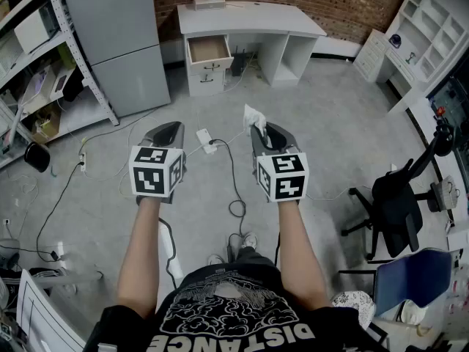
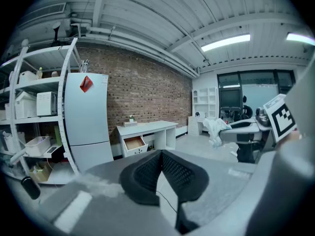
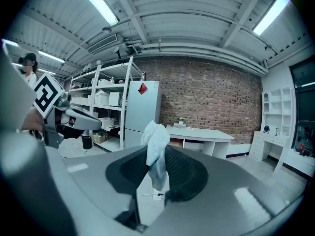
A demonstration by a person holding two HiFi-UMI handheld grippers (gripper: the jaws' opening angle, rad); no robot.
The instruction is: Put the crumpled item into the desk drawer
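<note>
A crumpled white item sticks up from between the jaws of my right gripper, which is shut on it; in the head view the crumpled item shows at the tip of the right gripper, and in the left gripper view the crumpled item hangs at the right. My left gripper is shut with nothing in it and is held level with the right, at the left. The white desk stands far ahead against the brick wall, its top left drawer pulled open and showing a bare wooden bottom.
A grey fridge stands left of the desk, with metal shelving beyond it. Cables and a white power strip lie on the floor ahead. A black office chair and a blue chair stand at the right.
</note>
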